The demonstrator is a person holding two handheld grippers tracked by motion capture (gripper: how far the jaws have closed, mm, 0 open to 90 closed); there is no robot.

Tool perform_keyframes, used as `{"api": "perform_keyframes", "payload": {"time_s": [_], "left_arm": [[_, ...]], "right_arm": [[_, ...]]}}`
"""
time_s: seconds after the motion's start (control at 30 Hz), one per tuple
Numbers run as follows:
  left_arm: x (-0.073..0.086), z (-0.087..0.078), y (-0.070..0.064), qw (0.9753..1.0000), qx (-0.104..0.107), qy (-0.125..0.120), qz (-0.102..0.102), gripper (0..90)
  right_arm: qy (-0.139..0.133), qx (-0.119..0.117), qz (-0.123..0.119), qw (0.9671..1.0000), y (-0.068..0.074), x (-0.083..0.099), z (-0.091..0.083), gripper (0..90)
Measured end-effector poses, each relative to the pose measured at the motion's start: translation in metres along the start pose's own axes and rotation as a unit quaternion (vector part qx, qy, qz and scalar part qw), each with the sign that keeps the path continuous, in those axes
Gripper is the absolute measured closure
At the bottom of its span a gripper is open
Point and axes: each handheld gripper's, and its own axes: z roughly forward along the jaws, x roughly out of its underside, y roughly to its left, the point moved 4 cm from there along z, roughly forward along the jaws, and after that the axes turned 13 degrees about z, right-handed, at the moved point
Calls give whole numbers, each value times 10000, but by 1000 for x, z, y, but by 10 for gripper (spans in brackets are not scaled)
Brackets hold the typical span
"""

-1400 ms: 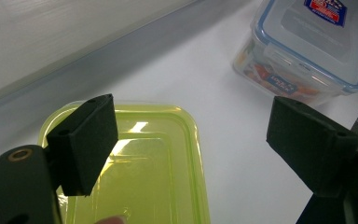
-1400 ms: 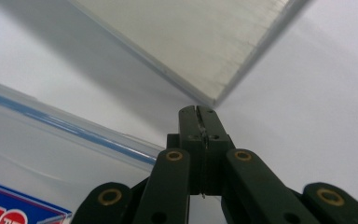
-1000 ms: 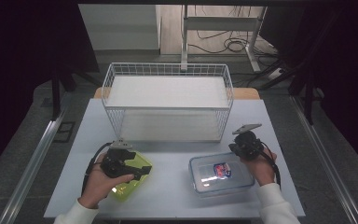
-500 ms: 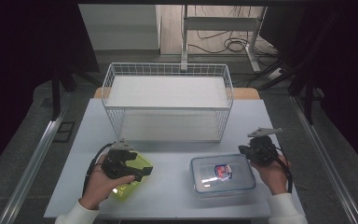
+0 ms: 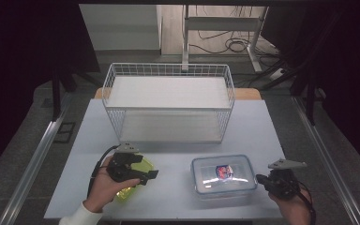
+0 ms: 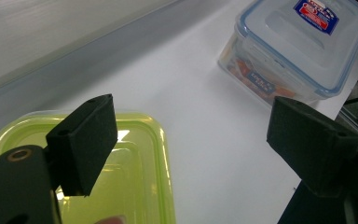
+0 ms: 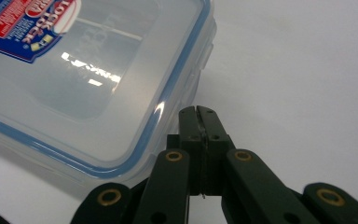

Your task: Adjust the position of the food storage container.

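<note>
A clear food container (image 5: 223,174) with a blue-rimmed lid and a red-blue label lies on the white table, front right; it also shows in the left gripper view (image 6: 303,44) and close up in the right gripper view (image 7: 84,70). A yellow-green lidded container (image 5: 143,165) lies at the front left. My left gripper (image 5: 151,174) hovers over it, open and holding nothing: one pad (image 6: 86,140) is above the green lid (image 6: 135,177), the other pad (image 6: 310,140) is past its edge. My right gripper (image 5: 261,179) is shut and empty, its tips (image 7: 199,116) just beside the clear container's right edge.
A white wire basket (image 5: 168,108) with a white floor stands across the back half of the table (image 5: 178,147). Bare table lies between the two containers and in front of the basket. Metal rails run along the floor on both sides.
My right gripper has drawn back to the right and toward the person, from over the clear container's corner to beside its right edge. The left gripper has barely shifted.
</note>
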Motion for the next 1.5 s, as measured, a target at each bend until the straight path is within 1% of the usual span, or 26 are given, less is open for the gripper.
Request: {"api": "perform_keyframes", "payload": {"time_s": [0.2,0.3,0.4,0.53,0.57,0.6,0.63,0.7,0.8,0.93,1.1,1.2,1.27,1.3,1.33,1.37,1.4,1.43,1.5], "left_arm": [[2,-1,3,10000,-7,-5,-53,161],[2,1,2,10000,-2,20,-32,162],[2,2,2,10000,5,41,-6,161],[3,3,3,10000,-2,51,-22,161],[3,3,3,10000,-2,51,-22,161],[3,3,3,10000,-7,65,-19,161],[3,3,3,10000,-7,65,-19,161],[4,5,3,10000,9,71,-27,161],[4,5,2,10000,28,67,-43,161],[3,5,2,9999,67,28,-99,160],[2,5,0,9999,91,11,-114,160],[2,4,-1,9999,106,-7,-104,160],[2,4,-1,9999,119,-20,-108,160],[1,4,-2,9999,120,-34,-104,160],[0,3,-2,9999,124,-51,-106,160],[0,3,-3,9998,137,-76,-111,160],[-2,2,-5,9997,135,-133,-153,159],[-2,2,-5,9997,135,-133,-153,158],[-5,1,-8,9993,177,-239,-241,154]], "right_arm": [[-9,88,-33,10000,5,-1,-2,895],[32,-36,-48,10000,10,0,-1,895],[24,-69,-78,9999,14,0,0,895],[42,-202,-120,9997,24,-1,3,895],[42,-202,-120,9997,24,-1,3,895],[80,-223,-178,9996,28,-1,4,895],[80,-223,-178,9996,28,-1,4,895],[84,-293,-228,9993,35,-1,5,894],[91,-330,-232,9991,36,-2,6,895],[50,-400,-168,9990,35,-2,6,895],[19,-415,-187,9990,38,-2,6,895],[-6,-518,-149,9985,37,-2,5,894],[-46,-534,-136,9985,36,-3,4,894],[-92,-503,-138,9986,36,-4,2,894],[-243,-481,-92,9985,34,-6,-4,891],[-243,-481,-92,9985,34,-6,-4,891],[-388,-516,-33,9979,32,-8,-9,861],[-436,-563,-1,9975,31,-8,-11,837],[-567,-644,79,9963,30,-9,-13,737]]}}
